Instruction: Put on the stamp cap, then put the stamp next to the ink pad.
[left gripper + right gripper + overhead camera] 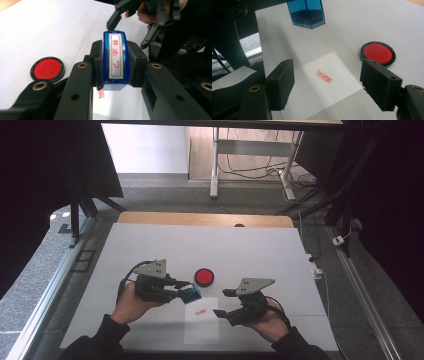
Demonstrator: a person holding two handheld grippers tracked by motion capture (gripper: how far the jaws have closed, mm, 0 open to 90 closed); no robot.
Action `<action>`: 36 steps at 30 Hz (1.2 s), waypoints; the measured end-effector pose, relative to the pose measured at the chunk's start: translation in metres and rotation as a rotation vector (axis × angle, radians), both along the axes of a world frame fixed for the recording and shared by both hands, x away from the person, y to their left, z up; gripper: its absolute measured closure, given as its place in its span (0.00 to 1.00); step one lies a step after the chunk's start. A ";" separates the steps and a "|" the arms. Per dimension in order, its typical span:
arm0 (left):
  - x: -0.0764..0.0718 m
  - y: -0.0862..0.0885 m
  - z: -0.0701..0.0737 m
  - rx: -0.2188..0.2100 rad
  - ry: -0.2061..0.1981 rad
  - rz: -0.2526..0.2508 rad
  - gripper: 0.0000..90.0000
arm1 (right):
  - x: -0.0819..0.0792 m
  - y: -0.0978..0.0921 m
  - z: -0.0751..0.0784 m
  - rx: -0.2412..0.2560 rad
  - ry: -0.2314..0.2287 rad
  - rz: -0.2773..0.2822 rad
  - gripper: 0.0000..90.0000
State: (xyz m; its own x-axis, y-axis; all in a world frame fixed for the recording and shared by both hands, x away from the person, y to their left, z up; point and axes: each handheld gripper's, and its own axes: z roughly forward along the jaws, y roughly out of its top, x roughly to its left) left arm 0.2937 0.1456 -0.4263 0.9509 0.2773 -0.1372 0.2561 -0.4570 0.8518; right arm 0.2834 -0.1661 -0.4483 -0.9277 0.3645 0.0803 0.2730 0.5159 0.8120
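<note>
Blue plastic, the stamp [190,293] is sitting gripped in the left gripper [172,287] above the paper [201,320] near the bench's front edge. In the left gripper view, its fingers [96,63] are clamping the stamp, face upward. In the right gripper view, open fingers [282,82] are framing a red print [324,76]; stamping looks done, the ink pad [378,53] lying beside.

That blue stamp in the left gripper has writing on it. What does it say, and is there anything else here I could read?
"已审核", red characters in a red frame, on the white label of the blue stamp clamped in the left gripper.
Red framed imprint on the paper sheet: too small and blurred to read.
</note>
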 end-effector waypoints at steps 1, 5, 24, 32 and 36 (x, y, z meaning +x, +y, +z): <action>0.000 0.001 0.000 0.001 0.002 0.006 0.78 | 0.000 -0.001 0.000 0.004 -0.001 -0.003 0.30; 0.001 0.004 0.001 0.008 0.000 0.030 0.78 | -0.001 -0.004 0.000 0.011 0.006 -0.023 0.25; 0.007 0.016 -0.002 0.078 0.015 0.154 0.78 | -0.006 -0.015 -0.001 -0.039 -0.004 -0.107 0.05; 0.012 0.024 -0.006 0.103 0.030 0.207 0.78 | -0.008 -0.026 -0.003 -0.049 -0.012 -0.156 0.01; 0.014 0.027 -0.008 0.114 0.033 0.230 0.78 | -0.011 -0.032 -0.004 -0.058 -0.024 -0.192 0.00</action>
State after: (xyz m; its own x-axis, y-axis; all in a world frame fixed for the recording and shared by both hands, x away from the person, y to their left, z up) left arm 0.3074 0.1727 -0.4338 0.8563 0.5016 -0.1228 0.3916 -0.4757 0.7876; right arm 0.2727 -0.1986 -0.4524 -0.8423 0.5380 0.0327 0.3514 0.5022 0.7901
